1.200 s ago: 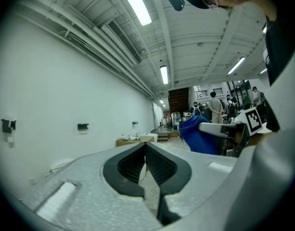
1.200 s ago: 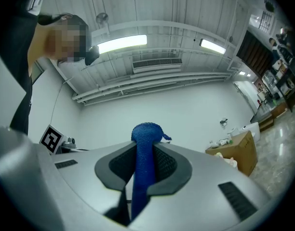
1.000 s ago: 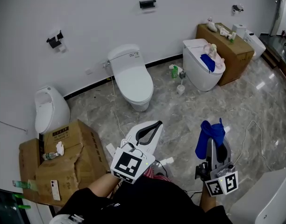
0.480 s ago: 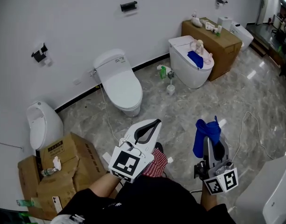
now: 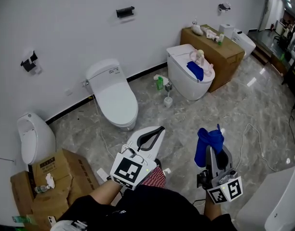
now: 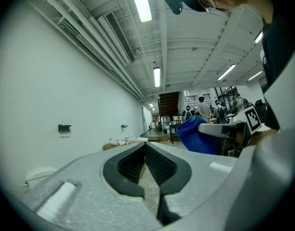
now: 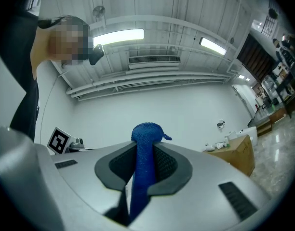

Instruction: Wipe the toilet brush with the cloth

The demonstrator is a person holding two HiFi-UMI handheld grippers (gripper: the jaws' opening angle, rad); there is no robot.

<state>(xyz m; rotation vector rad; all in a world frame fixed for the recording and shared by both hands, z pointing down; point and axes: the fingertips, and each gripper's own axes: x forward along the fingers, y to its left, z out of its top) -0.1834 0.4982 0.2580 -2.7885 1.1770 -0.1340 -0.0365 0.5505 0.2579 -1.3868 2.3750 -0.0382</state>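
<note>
Closest in, the person holds both tools out over the grey marble floor [image 5: 263, 105]. The left gripper [image 6: 145, 146] has its jaws closed flat against each other with nothing between them. The right gripper [image 7: 145, 146] has its jaws clamped on a blue cloth [image 5: 206, 143]. The cloth bunches up above the tips and hangs down on the side toward the left gripper.

To the person's left some flattened cardboard boxes [image 5: 46, 182] lie on the floor, and beyond them a white urinal [image 5: 34, 138] stands against the wall.

Further out, a white toilet [image 5: 113, 95] stands with its lid down, and a second toilet [image 5: 186, 78] stands to its right with another blue rag [image 5: 195, 70] lying on its lid. Between the two, nearer the second one, what looks like the toilet brush [image 5: 168, 99] stands upright in a small white holder on the floor. It is well apart from both grippers and just in front of a green bottle [image 5: 159, 83].

Past the second toilet a large brown carton [image 5: 220, 54] sits against the white wall with small items on top, and a black fitting [image 5: 125, 11] is fixed high on the wall.
</note>
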